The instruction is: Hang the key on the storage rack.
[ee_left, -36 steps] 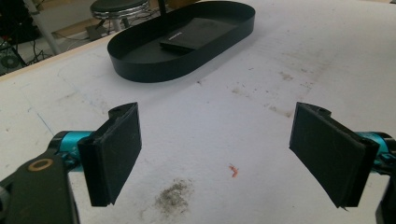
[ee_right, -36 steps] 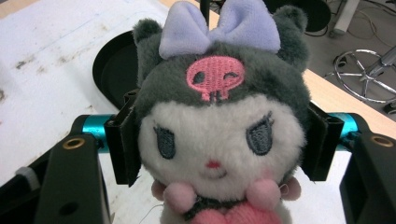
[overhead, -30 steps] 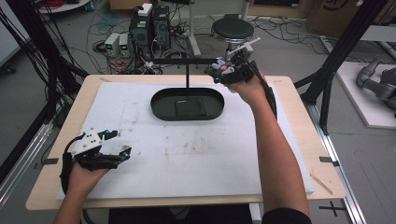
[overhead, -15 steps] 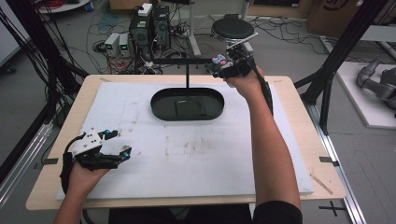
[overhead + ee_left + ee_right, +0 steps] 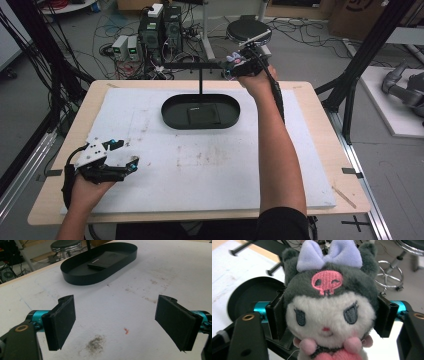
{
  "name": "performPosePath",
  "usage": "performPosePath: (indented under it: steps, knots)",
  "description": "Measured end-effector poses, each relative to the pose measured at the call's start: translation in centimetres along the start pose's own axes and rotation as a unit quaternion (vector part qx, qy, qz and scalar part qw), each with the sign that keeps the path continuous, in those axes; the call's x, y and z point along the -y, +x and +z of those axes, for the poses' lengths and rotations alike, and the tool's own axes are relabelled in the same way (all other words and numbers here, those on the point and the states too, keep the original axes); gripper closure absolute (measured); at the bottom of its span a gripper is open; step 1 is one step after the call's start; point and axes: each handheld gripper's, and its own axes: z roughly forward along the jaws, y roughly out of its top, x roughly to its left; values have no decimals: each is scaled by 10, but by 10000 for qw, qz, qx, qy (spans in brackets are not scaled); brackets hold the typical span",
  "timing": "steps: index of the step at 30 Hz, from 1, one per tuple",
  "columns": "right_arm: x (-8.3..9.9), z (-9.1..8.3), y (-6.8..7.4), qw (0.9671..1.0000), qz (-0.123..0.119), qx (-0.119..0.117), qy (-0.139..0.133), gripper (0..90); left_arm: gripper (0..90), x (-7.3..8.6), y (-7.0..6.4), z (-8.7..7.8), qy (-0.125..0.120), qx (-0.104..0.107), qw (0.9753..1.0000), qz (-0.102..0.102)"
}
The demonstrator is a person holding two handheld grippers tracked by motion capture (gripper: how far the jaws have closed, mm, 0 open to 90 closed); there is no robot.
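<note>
Soft toy pinched at the head, up at the desk's far edge.

Left claw [image 5: 125,154] rests released, near edge. Far off, right claw [image 5: 329,312] clenches grey-and-white plush doll with lilac bow [image 5: 329,302] beside black T-shaped stand [image 5: 200,75]: light, squashy, likely non-slip; head sides grip best.

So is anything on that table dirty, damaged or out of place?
Only the white mat looks off: a grey smudge and a small red mark lie between the open left gripper's jaws. The black tray sits level.
</note>
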Motion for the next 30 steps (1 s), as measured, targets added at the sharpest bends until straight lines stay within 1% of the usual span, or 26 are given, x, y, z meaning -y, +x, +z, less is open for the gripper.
performPosePath:
  steps: [1,2,3,5,6,7,9,10,12,14,17,18,22,23,24,28,29,30]
  knots:
    - [1,2,-1,10000,35,34,24,260,168,0,1,0,10,-5,10000,6]
    - [3,3,-4,9998,133,90,86,235,168,1,1,-1,11,-15,10000,1]
    - [3,3,-4,9998,133,90,86,235,168,1,1,-1,11,-15,10000,1]
    - [6,3,-7,9997,195,113,78,199,168,1,1,-1,19,-15,10000,4]
    - [7,3,-8,9996,232,85,110,191,168,1,1,-1,19,-13,10000,-1]
    - [10,4,-9,9996,201,102,173,186,168,1,1,0,22,-8,10000,-4]
    - [12,3,-10,9996,234,77,151,186,168,1,0,1,31,6,10000,16]
    - [15,1,-12,9996,273,72,79,186,167,1,-1,1,30,4,10000,17]
    - [16,-1,-13,9996,279,70,67,185,168,0,-1,1,44,18,10000,34]
    - [20,-6,-15,9996,269,47,32,186,167,0,-1,1,40,17,10000,26]
    - [22,-9,-15,9996,267,3,13,185,168,0,-1,1,29,20,10000,24]
    - [24,-11,-15,9998,219,13,9,185,168,1,-1,2,32,16,10000,21]
    - [32,-19,-15,9998,153,-76,-69,186,168,0,-3,2,43,26,10000,29]
    - [34,-20,-15,9998,157,-90,-34,186,168,0,-3,2,49,29,10000,43]
    - [36,-22,-15,9999,100,-94,-43,186,167,0,-3,2,45,29,10000,41]
    - [47,-29,-12,9997,44,-224,-114,186,168,-1,-4,1,35,12,10000,36]
    - [50,-30,-11,9996,30,-260,-97,185,168,-1,-3,1,42,12,10000,45]
    - [53,-31,-11,9997,34,-258,0,185,168,-1,-3,1,40,14,10000,47]
